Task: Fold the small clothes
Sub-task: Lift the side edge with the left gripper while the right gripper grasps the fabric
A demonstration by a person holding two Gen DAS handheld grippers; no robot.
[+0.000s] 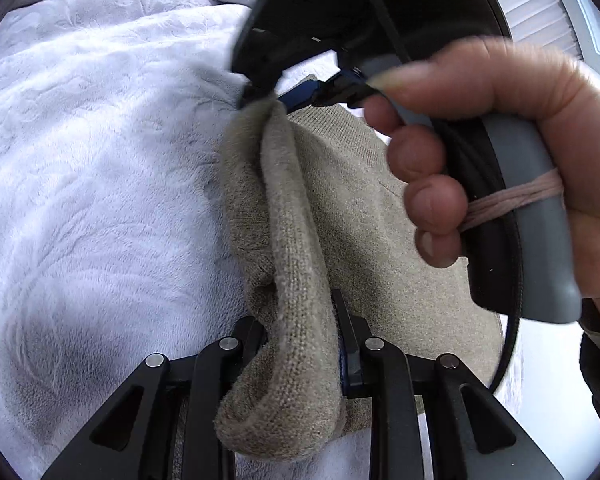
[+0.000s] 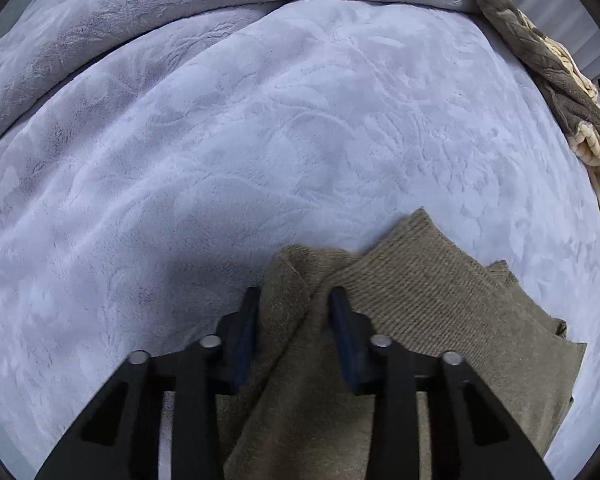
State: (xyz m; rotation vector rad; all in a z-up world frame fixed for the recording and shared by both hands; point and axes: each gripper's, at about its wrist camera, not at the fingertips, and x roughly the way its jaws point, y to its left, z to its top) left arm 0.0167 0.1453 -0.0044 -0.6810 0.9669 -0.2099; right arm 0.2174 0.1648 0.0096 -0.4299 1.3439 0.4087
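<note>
— Fabric first: where does the small beige knitted garment (image 1: 300, 240) lie from the jaws?

— Straight ahead of both. The left gripper (image 1: 300, 328) has a rolled edge of it between its jaws, and that edge runs away from the jaws along their line to the right gripper (image 1: 260, 96), which pinches the far end. So the long axis of the lifted fold runs jaw to jaw, with the rest of the garment lying flat on the white plush embossed bedspread (image 1: 80, 160), to the right of the left jaws.

— Are both sets of jaws clamped?

— Left: closed on the knit, I judge, as the cloth fills the gap. From the right wrist view, the right gripper (image 2: 294, 312) has a ridge of the garment (image 2: 440, 300) between its jaws, with a little slack beside each; it looks like a hold.

— Which is nearer the fold line?

— Neither; they share the one edge, so I'd expect them to carry it across together.

— What is hidden?

— The person's right hand (image 1: 500, 152) and gripper body cover the garment's far side. Its near hem is cut off under the jaws. A brown and cream bundle (image 2: 560, 92) lies well off, ahead and right; I can't tell what it is.
</note>
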